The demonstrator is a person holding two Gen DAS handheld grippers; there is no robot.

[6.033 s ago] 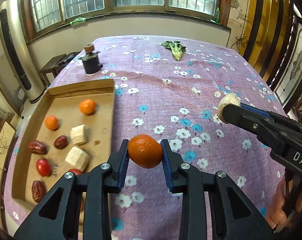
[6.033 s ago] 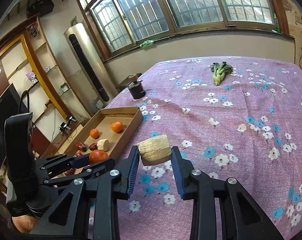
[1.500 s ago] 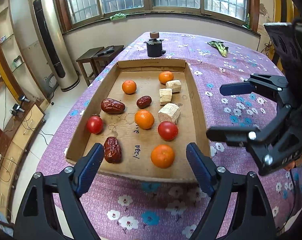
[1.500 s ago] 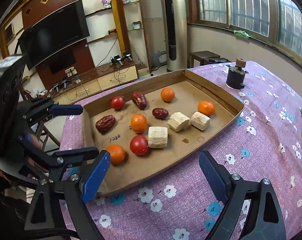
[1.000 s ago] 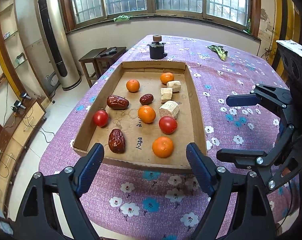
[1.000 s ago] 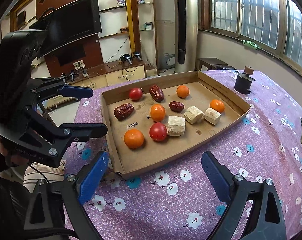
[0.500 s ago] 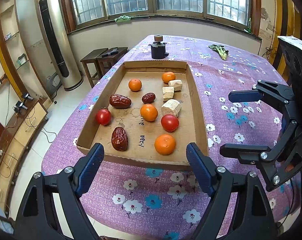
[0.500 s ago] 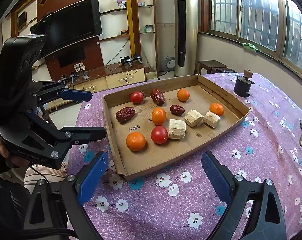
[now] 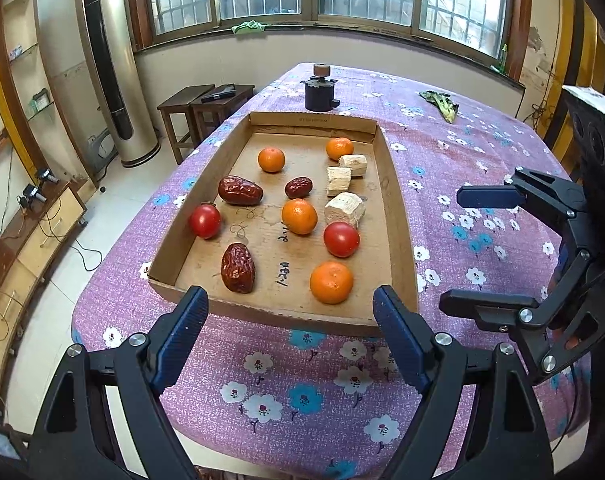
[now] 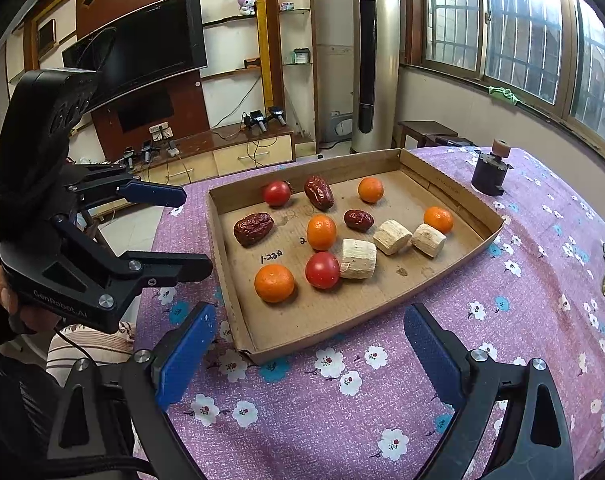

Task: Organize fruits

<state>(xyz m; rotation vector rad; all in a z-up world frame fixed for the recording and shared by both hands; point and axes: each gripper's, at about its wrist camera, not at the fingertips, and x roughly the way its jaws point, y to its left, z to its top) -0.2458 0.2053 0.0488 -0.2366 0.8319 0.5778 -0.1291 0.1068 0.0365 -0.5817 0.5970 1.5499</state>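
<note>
Hovering wide open, empty: left gripper [image 9: 290,322], right gripper [image 10: 310,344]; fruit tray [image 9: 398,216] just ahead.

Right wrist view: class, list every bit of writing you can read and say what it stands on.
"GenRobot.AI": printed on the body of the left tool.
"1-220": handwritten on the floor of the cardboard tray; the last character is unclear.
"2": handwritten on the tray floor, just above that.
Raised lettering on the left tool's top housing: too blurred to read.
Print on the tray's far wall: too small to read.
</note>
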